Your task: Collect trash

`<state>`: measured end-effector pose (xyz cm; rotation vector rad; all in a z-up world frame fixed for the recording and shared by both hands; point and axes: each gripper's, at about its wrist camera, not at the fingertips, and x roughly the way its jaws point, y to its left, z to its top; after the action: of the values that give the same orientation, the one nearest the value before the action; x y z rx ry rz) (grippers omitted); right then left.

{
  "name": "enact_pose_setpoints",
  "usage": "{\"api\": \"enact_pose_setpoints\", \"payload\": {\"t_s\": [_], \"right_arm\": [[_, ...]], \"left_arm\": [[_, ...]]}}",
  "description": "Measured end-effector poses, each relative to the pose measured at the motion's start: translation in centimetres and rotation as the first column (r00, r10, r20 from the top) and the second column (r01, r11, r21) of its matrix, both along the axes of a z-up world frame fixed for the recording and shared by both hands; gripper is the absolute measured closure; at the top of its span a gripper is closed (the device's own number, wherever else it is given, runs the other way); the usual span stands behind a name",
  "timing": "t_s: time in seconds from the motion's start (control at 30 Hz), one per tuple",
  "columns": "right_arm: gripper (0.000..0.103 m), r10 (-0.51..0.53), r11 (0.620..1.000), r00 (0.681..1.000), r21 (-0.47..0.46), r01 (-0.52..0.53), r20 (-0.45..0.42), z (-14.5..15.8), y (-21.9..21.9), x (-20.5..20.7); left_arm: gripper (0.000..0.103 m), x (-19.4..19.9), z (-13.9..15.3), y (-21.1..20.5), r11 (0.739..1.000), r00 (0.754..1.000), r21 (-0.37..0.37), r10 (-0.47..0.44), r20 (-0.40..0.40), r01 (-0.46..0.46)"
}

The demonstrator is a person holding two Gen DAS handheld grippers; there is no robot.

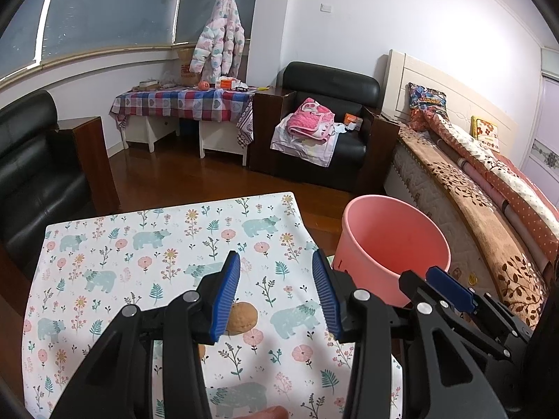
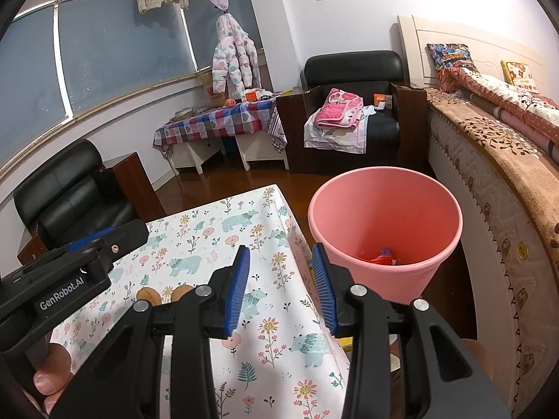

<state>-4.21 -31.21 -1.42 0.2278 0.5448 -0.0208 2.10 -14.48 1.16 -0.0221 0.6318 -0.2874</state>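
A: Quick pass. Your left tongs [image 1: 276, 293] hung released over the bench [image 1: 104, 244], jaws apart with nothing between the pads. Why did you park them there?

B: The brown walnut-like lump [image 1: 242, 317] lay on the floral cloth just under and beside the left jaw's blue pad. You looked lined up for a pickup; pads had not touched it.

A: And your right tongs [image 2: 281, 289]?

B: Also released, jaws apart, nothing gripped. You held them over the bench's near right corner, pointing toward the pink bucket [image 2: 384, 188]. Probably waiting its turn, or just done with a drop; can't say which.

A: Why was the bucket there?

B: You had it on the floor just beside the bench's right edge, between the bench and the bed [image 2: 489, 160], mouth open upward. Short carry from cloth to bin, I'd guess. Red and purple scraps [image 2: 382, 257] already sat in its bottom.

A: More trash left on the bench?

B: In the right wrist view, two brown rounded pieces [image 2: 148, 295] showed near the left tongs' body, partly hidden. Whether one is the same lump, I can't tell.

A: Progress?

B: Partway, I'd judge: some in the bucket, brown bits not yet collected. A round lump could roll off the pad if you closed off-centre.
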Motion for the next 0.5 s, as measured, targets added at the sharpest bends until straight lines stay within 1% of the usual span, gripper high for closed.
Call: {"api": "enact_pose_setpoints", "payload": {"t_s": [0.5], "right_arm": [[0.065, 0.003, 1.000, 1.000, 0.001, -0.003, -0.004, -0.23, 0.19, 0.00]], "left_arm": [[0.060, 0.00, 0.02, -0.01, 1.000, 1.000, 0.000, -0.001, -0.002, 0.001]]}}
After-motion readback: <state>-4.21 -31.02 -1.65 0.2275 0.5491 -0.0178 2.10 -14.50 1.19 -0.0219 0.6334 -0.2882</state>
